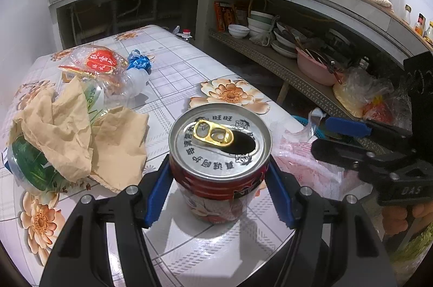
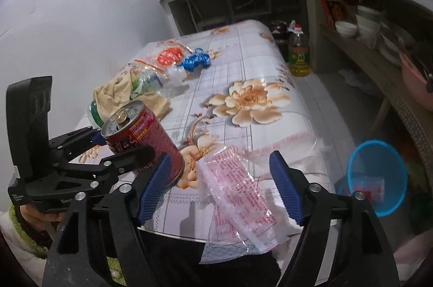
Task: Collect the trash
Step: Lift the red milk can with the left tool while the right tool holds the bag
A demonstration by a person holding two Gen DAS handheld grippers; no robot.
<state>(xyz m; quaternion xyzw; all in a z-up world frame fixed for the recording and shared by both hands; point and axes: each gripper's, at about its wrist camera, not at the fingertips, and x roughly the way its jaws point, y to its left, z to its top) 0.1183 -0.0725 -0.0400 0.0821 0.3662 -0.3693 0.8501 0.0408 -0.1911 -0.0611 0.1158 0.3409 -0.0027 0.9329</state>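
Note:
My left gripper [image 1: 219,173] is shut on a red drink can [image 1: 219,151] with an opened silver top; its blue pads press both sides. The can [image 2: 143,135] stands on the flowered table [image 2: 243,62]. My right gripper [image 2: 219,187] is open above a crumpled clear plastic wrapper with red print [image 2: 238,187] at the table's near edge; the wrapper [image 1: 303,162] lies between its blue pads. The right gripper [image 1: 341,137] also shows at the right in the left wrist view. More trash lies left: crumpled brown paper [image 1: 81,135], a crushed clear bottle [image 1: 130,81], a red-labelled bag [image 1: 100,62].
A blue waste basket [image 2: 377,176] stands on the floor right of the table. An oil bottle [image 2: 297,51] stands beyond the table's far corner. Shelves with bowls [image 1: 259,24] and a pink basin [image 1: 316,68] run along the right. A wall borders the table's left.

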